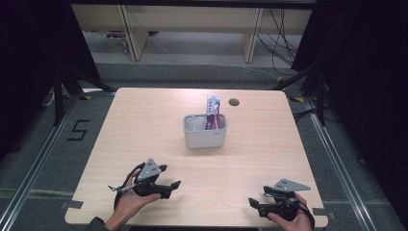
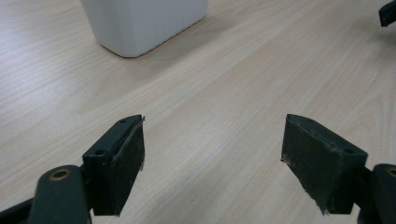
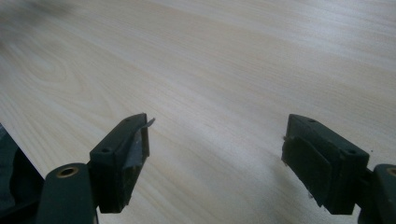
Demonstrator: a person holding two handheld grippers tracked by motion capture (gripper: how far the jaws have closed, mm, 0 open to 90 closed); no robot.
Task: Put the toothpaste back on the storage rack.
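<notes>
A white two-compartment holder (image 1: 204, 131) stands at the middle of the wooden table (image 1: 144, 125); a purple and white tube (image 1: 212, 113) leans upright in its right compartment. The holder's lower corner (image 2: 140, 25) appears at the top of the left gripper view. My left gripper (image 1: 169, 179) rests near the front left edge, held by a hand, open with nothing between its pads (image 2: 128, 158). At the front right, my right gripper (image 1: 252, 204) also stands open over bare wood, its pads (image 3: 133, 154) wide apart.
A dark round cable hole (image 1: 234, 102) sits near the table's far edge. Beyond the table stand wooden desk legs (image 1: 132, 33) and loose cables (image 1: 281, 43) on the floor. Metal floor rails (image 1: 33, 163) run along both sides. The other gripper's tip (image 2: 387, 13) shows top right.
</notes>
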